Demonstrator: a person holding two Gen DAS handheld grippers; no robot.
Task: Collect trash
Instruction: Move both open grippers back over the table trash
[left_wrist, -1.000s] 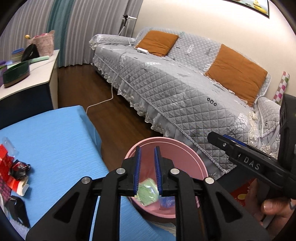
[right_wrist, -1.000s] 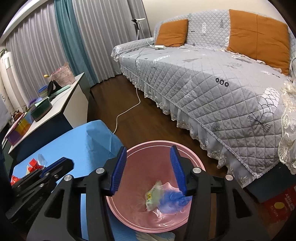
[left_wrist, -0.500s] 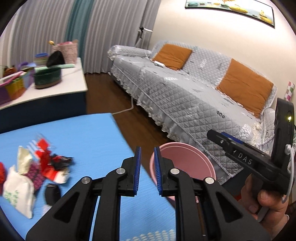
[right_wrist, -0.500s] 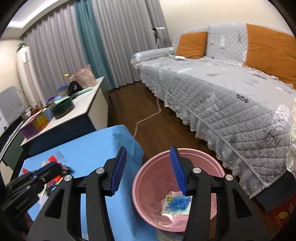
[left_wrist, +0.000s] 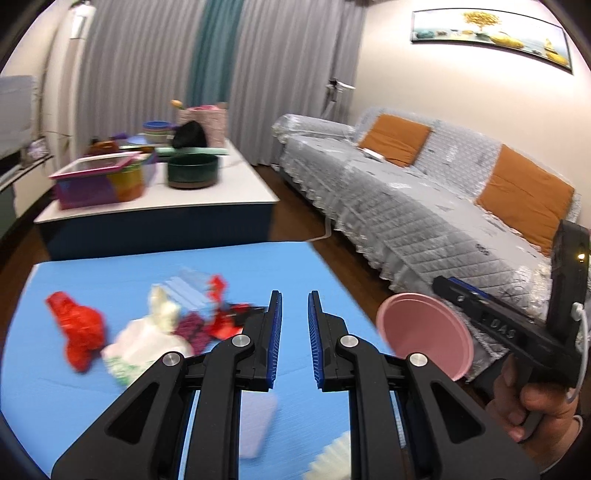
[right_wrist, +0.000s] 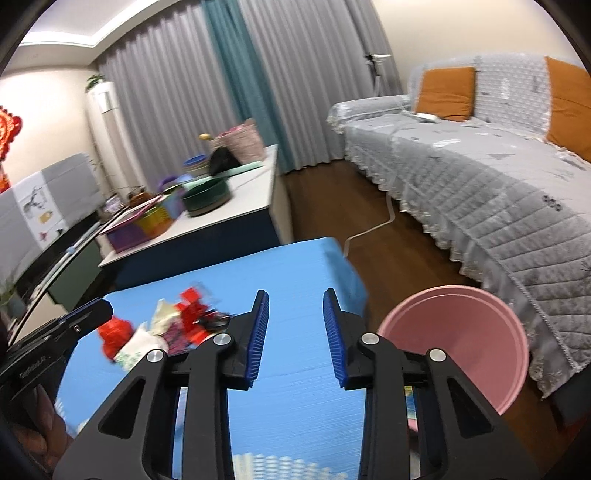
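Faintly, "DAS" on right gripper, left gripper empty

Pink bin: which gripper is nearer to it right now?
Right. The right gripper hangs beside the pink bin, at its left. The left gripper is further left over the blue table, near the trash pile.

"DAS" on the right gripper.

Grey-covered sofa, grey curtains, seemingly dark wood floor.
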